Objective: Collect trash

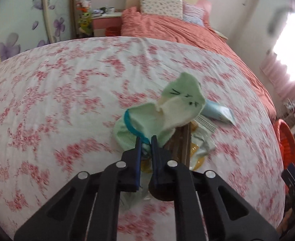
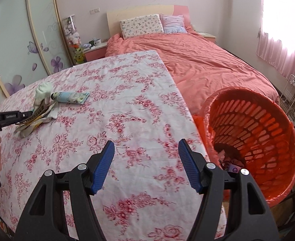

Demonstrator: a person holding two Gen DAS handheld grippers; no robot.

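We angled our left gripper (image 1: 146,140) steeply down, its jaws pinching the pale green sock (image 1: 157,118) at the cuff atop the floral tablecloth (image 1: 67,100), toe rearing away toward the bed (image 1: 187,32); our right gripper (image 2: 146,164) hung spread, empty, beside the orange basket (image 2: 258,140).

Table cover: white cloth with a red flower print (image 2: 127,104), spread flat.
Bed: salmon-pink quilt (image 2: 207,60), creased, beyond the cloth's far edge.
Pillows: 2 at the headboard (image 2: 139,10); a floral one (image 2: 141,26) beside a striped one (image 2: 172,24).
Wardrobe: pale sliding doors with purple flowers (image 2: 16,50), on the left.
Nightstand: pink-fronted (image 2: 95,52), mugs on top.
Window: pink curtain (image 2: 278,56), brightly lit.
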